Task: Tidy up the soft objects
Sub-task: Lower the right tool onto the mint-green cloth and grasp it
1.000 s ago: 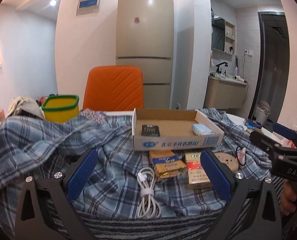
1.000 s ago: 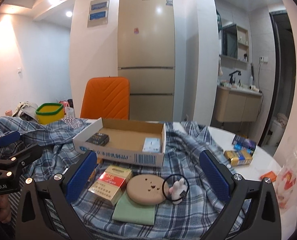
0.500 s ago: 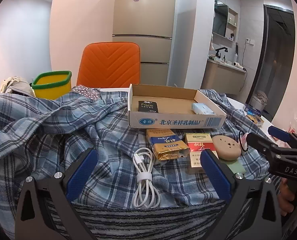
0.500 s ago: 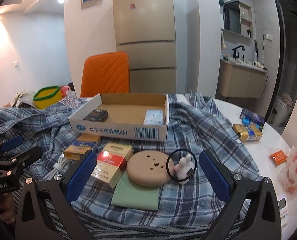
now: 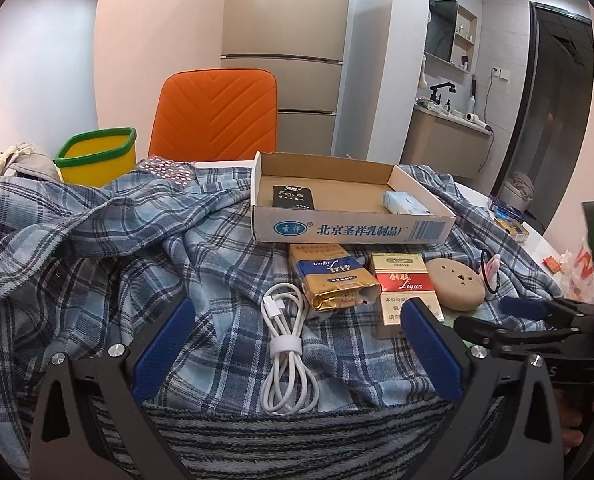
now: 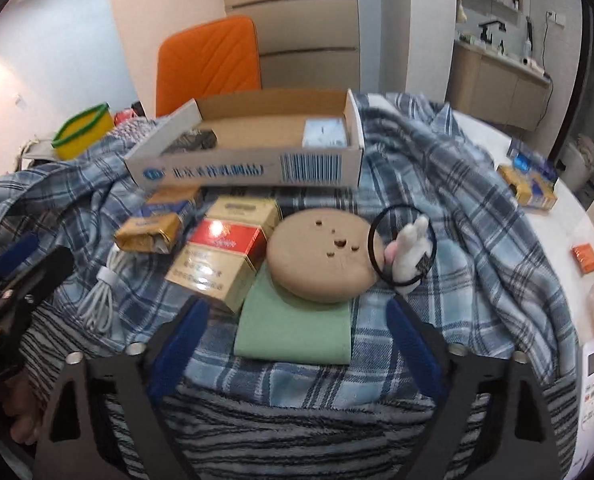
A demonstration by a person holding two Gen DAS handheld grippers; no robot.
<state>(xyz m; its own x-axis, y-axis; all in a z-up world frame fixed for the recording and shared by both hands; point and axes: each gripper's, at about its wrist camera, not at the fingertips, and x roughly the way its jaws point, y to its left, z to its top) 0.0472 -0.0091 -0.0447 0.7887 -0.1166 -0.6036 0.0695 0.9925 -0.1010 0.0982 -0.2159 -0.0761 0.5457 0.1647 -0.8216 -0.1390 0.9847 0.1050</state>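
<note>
**Both grippers spread wide above the plaid cloth, nothing held**

Left gripper (image 5: 297, 344): fingers wide apart, empty, hovering over a coiled white cable (image 5: 287, 344) that lies on the blue plaid cloth (image 5: 97, 240). The cable sits between the blue pads.

Right gripper (image 6: 297, 340): fingers wide, empty, poised over a folded green cloth (image 6: 293, 336). A round tan cushion (image 6: 317, 256) rests on the far edge of that cloth. Just right of the cushion, touching it, a black hair tie with a small white plush rabbit (image 6: 407, 252).

Left of the cushion: a red and gold carton (image 6: 225, 248), then a gold and blue packet (image 6: 157, 224). Beyond them an open cardboard box (image 6: 249, 168) holding a black packet (image 5: 293, 197) and a pale tissue pack (image 5: 405, 203).

Striped grey fabric (image 6: 297, 432) covers the near edge. Yellow bin with green rim (image 5: 97, 160) and orange chair (image 5: 217, 112) stand behind the table.
</note>
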